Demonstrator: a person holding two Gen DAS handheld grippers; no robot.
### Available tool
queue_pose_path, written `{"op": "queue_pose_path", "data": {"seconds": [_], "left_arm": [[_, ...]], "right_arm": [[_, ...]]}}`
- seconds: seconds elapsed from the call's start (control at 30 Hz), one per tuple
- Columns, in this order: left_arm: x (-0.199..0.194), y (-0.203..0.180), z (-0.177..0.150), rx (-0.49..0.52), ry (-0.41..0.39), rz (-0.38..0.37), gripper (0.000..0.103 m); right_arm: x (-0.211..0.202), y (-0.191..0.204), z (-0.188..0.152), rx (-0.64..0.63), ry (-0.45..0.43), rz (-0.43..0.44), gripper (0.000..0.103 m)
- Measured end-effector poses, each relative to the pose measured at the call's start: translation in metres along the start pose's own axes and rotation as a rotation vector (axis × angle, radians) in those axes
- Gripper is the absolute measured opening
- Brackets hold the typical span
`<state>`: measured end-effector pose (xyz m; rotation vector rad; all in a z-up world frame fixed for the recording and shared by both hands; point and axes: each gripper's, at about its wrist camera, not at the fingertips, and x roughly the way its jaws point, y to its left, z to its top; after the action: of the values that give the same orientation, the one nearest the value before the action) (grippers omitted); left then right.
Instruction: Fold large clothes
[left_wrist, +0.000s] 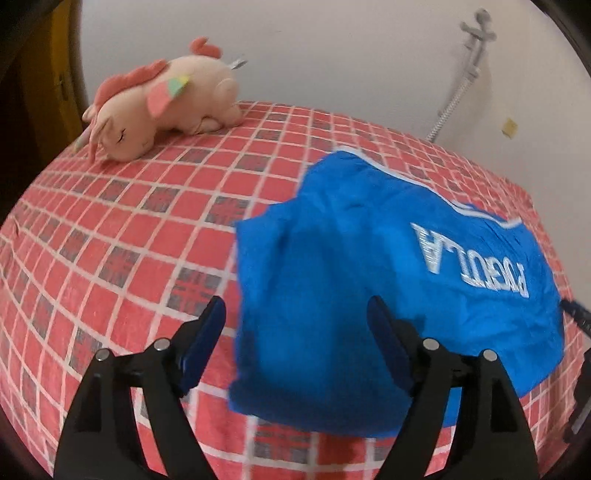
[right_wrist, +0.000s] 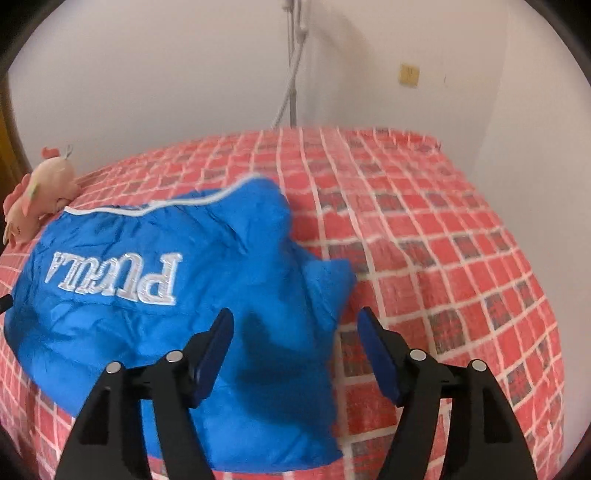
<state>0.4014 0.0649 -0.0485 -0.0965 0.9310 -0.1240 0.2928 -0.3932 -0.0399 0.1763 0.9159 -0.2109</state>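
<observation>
A blue garment (left_wrist: 351, 280) with white upside-down lettering and white trim lies folded on the red checked bed (left_wrist: 122, 229). My left gripper (left_wrist: 295, 314) is open and empty, hovering over the garment's left edge. In the right wrist view the same garment (right_wrist: 147, 280) fills the left half. My right gripper (right_wrist: 295, 325) is open and empty, above the garment's right edge, where a sleeve part sticks out.
A pink plush unicorn (left_wrist: 162, 103) lies at the bed's far left corner; it also shows in the right wrist view (right_wrist: 37, 192). A white wall is behind the bed, with a grey pole (right_wrist: 295, 62) standing against it. Bare bedspread (right_wrist: 443, 240) stretches to the right.
</observation>
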Motion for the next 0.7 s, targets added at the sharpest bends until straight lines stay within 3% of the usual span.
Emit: {"op": "queue_pose_path", "data": {"seconds": [0.23, 0.5, 0.63, 0.7], "left_arm": [[0.031, -0.003, -0.009, 0.026, 0.077, -0.101, 0.092], [0.043, -0.025, -0.016, 0.077, 0.054, -0.093, 0.099], [0.045, -0.024, -0.017, 0.044, 0.053, -0.112, 0.098], [0.042, -0.027, -0.017, 0.045, 0.05, -0.107, 0.087]], "right_arm": [[0.024, -0.004, -0.004, -0.01, 0.052, 0.001, 0.094], [0.056, -0.015, -0.007, 0.076, 0.114, 0.164, 0.097], [0.072, -0.029, -0.01, 0.169, 0.155, 0.334, 0.092], [0.071, -0.028, -0.009, 0.156, 0.139, 0.37, 0.082]]}}
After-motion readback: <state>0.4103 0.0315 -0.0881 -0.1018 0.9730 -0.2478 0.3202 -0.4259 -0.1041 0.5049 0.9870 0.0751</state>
